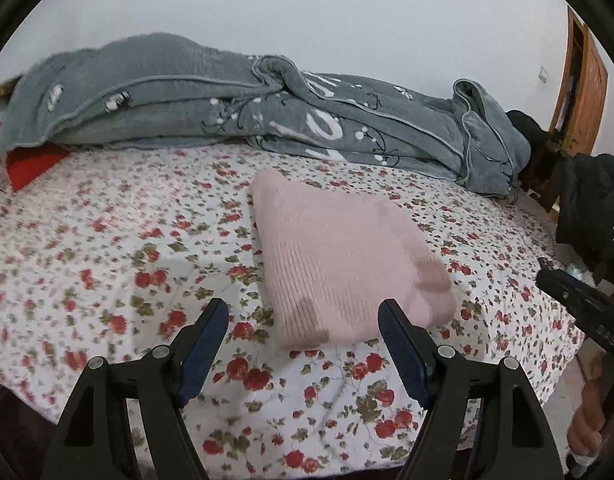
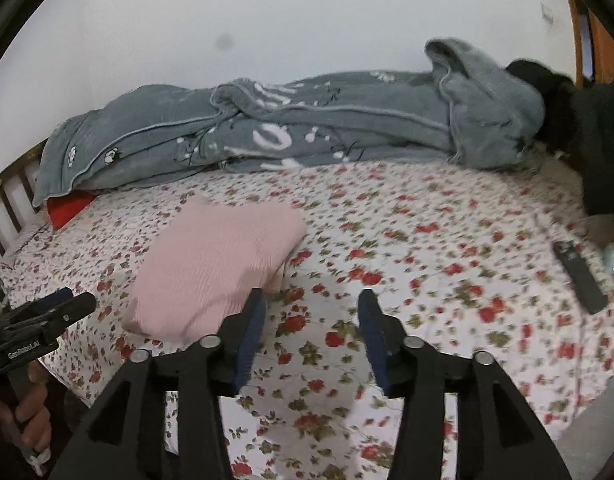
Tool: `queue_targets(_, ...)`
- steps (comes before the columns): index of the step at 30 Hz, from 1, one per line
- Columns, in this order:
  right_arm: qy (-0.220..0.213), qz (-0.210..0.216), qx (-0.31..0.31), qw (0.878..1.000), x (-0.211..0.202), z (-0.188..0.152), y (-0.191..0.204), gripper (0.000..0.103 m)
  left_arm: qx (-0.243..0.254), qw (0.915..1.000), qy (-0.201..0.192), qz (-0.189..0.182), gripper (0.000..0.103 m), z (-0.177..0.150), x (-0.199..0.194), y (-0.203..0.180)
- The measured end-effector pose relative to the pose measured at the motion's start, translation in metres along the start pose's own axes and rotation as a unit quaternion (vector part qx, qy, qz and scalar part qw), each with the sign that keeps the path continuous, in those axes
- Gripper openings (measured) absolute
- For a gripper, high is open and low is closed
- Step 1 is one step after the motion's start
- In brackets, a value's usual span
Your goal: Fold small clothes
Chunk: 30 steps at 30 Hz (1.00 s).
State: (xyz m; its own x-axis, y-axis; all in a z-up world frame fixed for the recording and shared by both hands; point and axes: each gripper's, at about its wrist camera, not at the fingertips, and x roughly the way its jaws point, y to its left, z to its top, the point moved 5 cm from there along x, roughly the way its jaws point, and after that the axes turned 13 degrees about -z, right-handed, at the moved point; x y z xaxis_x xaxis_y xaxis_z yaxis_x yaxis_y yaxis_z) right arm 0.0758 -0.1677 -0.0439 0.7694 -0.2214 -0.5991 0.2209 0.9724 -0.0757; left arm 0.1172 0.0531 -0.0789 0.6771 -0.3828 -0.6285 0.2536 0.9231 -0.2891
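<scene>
1. Pink sweater [image 1: 339, 256] lies folded on the bed's flowered sheet [image 1: 107, 248], in front of the grey blanket [image 1: 235, 108].
2. Left gripper [image 1: 303, 320] hovers just short of it, jaws spread, empty.
3. Right gripper [image 2: 311, 312] hangs beside the sweater over bare sheet, jaws spread, holding nothing.

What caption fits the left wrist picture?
Open left gripper hovers before a folded pink sweater on a flowery bedsheet.

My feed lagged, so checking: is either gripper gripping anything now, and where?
Nothing. The left gripper and right gripper are both open and empty; the folded pink knitted garment lies free on the floral bedsheet.
</scene>
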Motion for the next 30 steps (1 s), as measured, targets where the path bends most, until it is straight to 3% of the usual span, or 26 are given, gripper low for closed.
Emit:
queue_targets(3, -0.003, -0.003, 0.003, 1.0, -0.018, 0.0, -0.005, 0.084, 0.009, 0.9998, -0.012, 0.014, 0.076, 0.003, -0.017, -0.014)
queue_targets(6, -0.007, 0.003, -0.014, 1.0, -0.033, -0.002, -0.004, 0.095, 0.018, 0.9993, -0.025, 0.02, 0.081, 0.006, -0.033, -0.028)
queue_targets(13, 0.0, -0.021, -0.015, 1.0, -0.048, -0.011, -0.009, 0.097, 0.039, 0.9977, -0.043, 0.036, 0.093, 0.007, -0.054, -0.051)
queue_targets(30, -0.019, -0.025, -0.004, 0.999, -0.069, -0.007, -0.02, 0.097, 0.035, 0.9974, -0.052, 0.035, 0.094, 0.007, -0.062, -0.057)
